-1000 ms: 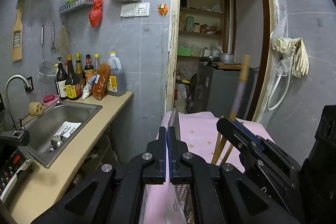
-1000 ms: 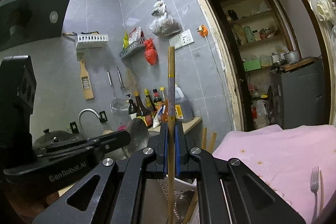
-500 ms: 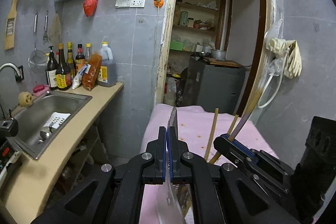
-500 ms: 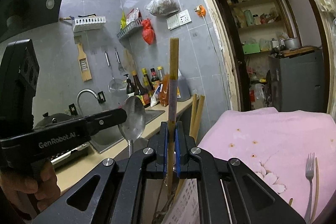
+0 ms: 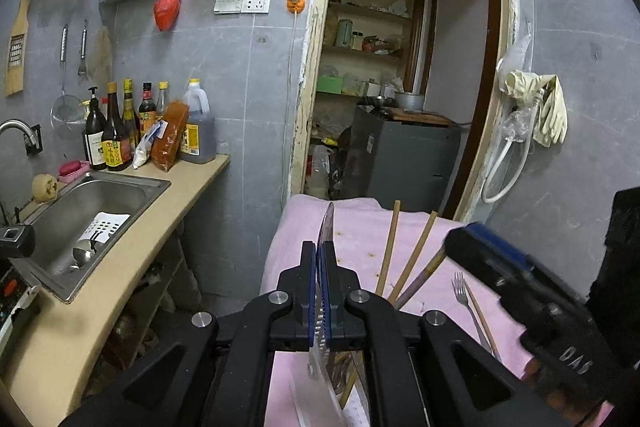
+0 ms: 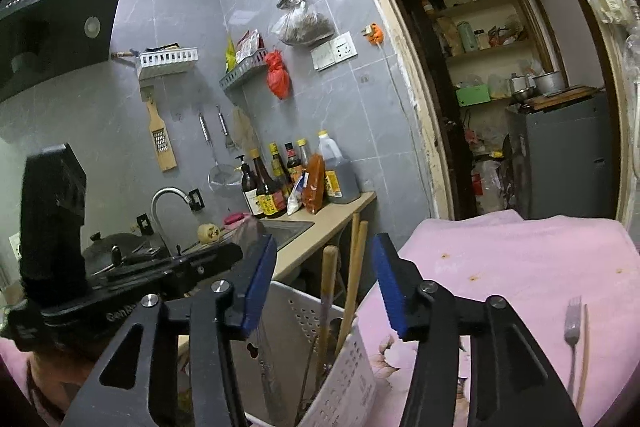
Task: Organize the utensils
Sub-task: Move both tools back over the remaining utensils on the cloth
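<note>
My left gripper is shut on a metal spoon, seen edge-on and pointing up. In the right wrist view the left gripper reaches in from the left, with the spoon's bowl blurred at its tip. My right gripper has its jaws opening. A wooden chopstick stands between them, touched by neither pad, its lower end in the white perforated utensil holder. Two more chopsticks lean in the holder. A fork and a loose chopstick lie on the pink cloth.
A beige counter with a steel sink and sauce bottles runs along the left wall. An open doorway leads to a pantry with a grey cabinet. A person's hand holds the left gripper.
The right gripper's jaws have parted and let go of the chopstick, which now stands lower in the holder. The left gripper still grips the spoon.
</note>
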{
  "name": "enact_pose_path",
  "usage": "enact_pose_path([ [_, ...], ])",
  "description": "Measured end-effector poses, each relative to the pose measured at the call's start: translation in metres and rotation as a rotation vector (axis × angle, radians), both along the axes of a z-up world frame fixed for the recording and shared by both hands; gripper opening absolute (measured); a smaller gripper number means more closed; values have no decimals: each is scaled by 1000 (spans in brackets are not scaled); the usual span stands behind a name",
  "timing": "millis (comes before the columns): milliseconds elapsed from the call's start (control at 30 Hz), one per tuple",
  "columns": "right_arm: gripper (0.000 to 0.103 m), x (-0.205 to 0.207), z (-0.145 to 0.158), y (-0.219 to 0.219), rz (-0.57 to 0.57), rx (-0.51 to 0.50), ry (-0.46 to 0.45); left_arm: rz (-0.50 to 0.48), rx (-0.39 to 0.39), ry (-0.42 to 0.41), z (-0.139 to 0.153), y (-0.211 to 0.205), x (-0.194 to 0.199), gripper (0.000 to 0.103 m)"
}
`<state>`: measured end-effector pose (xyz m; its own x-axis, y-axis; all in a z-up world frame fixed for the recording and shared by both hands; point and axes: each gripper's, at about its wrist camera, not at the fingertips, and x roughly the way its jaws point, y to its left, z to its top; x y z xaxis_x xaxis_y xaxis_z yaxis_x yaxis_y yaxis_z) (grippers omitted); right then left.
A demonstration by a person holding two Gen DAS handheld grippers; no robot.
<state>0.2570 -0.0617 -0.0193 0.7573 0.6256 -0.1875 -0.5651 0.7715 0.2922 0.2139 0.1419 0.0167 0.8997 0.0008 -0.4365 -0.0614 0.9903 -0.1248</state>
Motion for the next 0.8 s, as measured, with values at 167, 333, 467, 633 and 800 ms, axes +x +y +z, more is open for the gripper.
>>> enact_pose_path([
  [167, 60, -5, 10, -15, -48, -20, -3, -3, -27, 32, -2, -3, -3, 6],
  [333, 73, -12, 17, -36, -118, -63, -3, -8, -27, 22, 0, -12, -9, 22],
  [467, 83, -15, 23, -53, -169, -105, 13, 0, -15, -11, 7, -23, -15, 41],
  [633, 96, -18, 28, -82, -246, -133, 21, -10, 12, -23, 15, -43, -16, 57],
  [800, 102, -19, 33, -114, -331, -176, 22, -25, 42, -60, 23, -71, -13, 79],
])
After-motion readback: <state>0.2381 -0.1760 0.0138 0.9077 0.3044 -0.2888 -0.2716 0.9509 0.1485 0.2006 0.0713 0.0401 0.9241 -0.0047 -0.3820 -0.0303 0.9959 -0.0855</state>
